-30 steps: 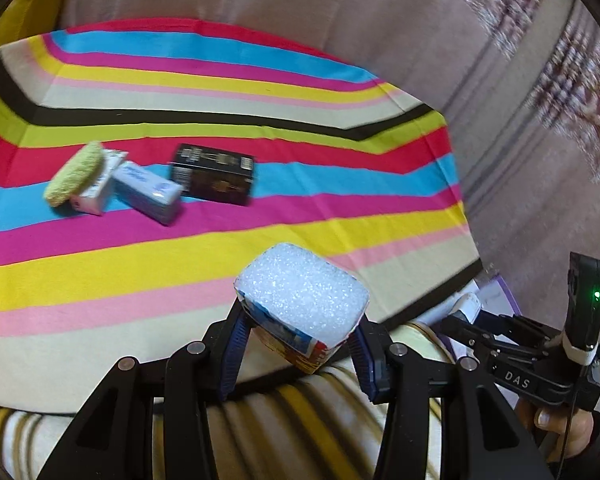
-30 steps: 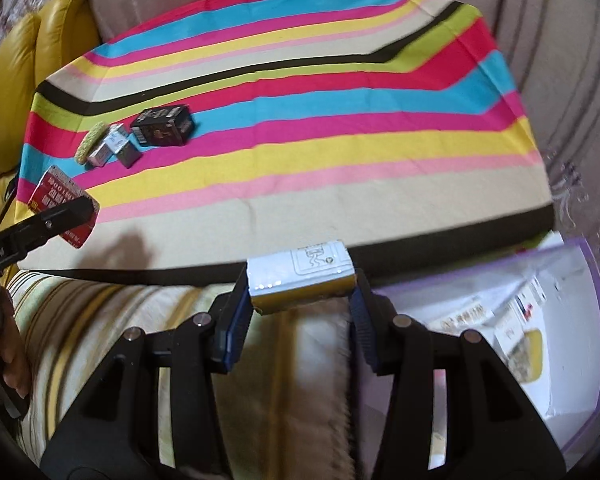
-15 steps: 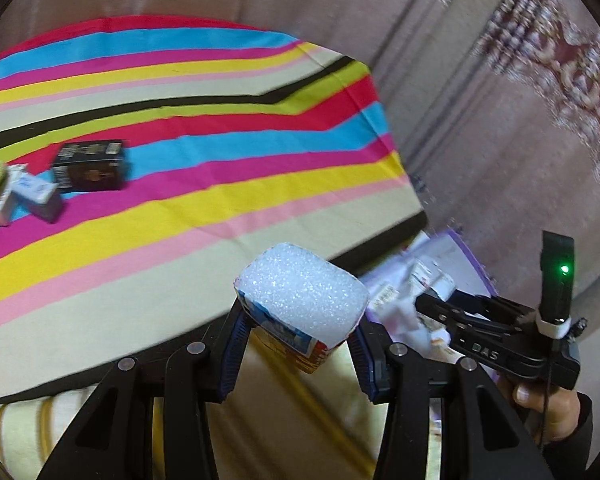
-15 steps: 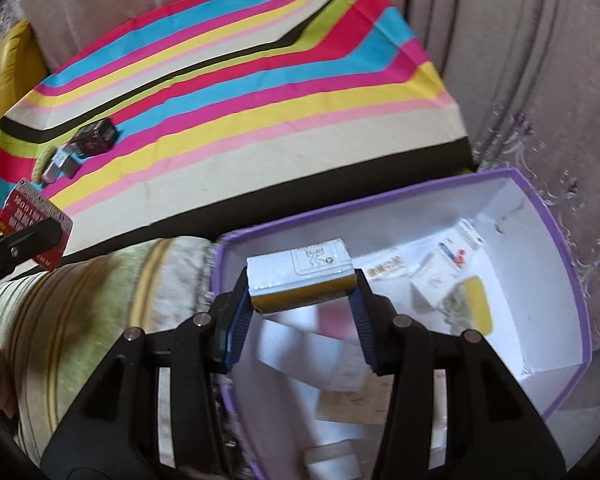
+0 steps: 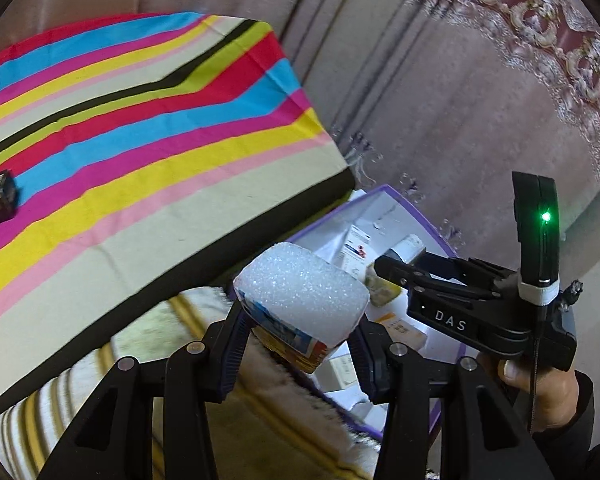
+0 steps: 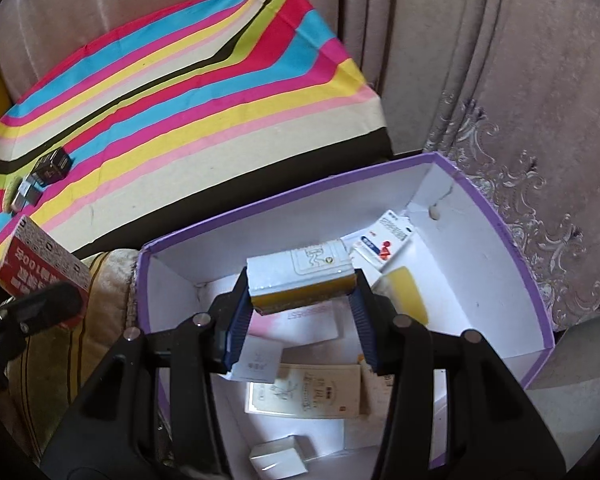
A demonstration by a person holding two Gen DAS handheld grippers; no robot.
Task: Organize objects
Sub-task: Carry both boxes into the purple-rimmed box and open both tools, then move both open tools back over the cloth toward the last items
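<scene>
My left gripper is shut on a wrapped sponge with a white foamy top, held above the sofa edge beside a purple-rimmed white box. My right gripper is shut on a small silver and yellow box, held over the inside of the purple-rimmed box. The right gripper also shows in the left wrist view, over the box. The sponge also shows at the left of the right wrist view, red label up.
The box holds several small cartons and leaflets. A striped cloth covers the surface behind, with a black box and a silver packet at its far left. Patterned carpet lies to the right.
Both grippers have swung right, away from the striped cloth. The right gripper with its small box has come over the open purple box. The left gripper with the sponge now nears the box's edge.
</scene>
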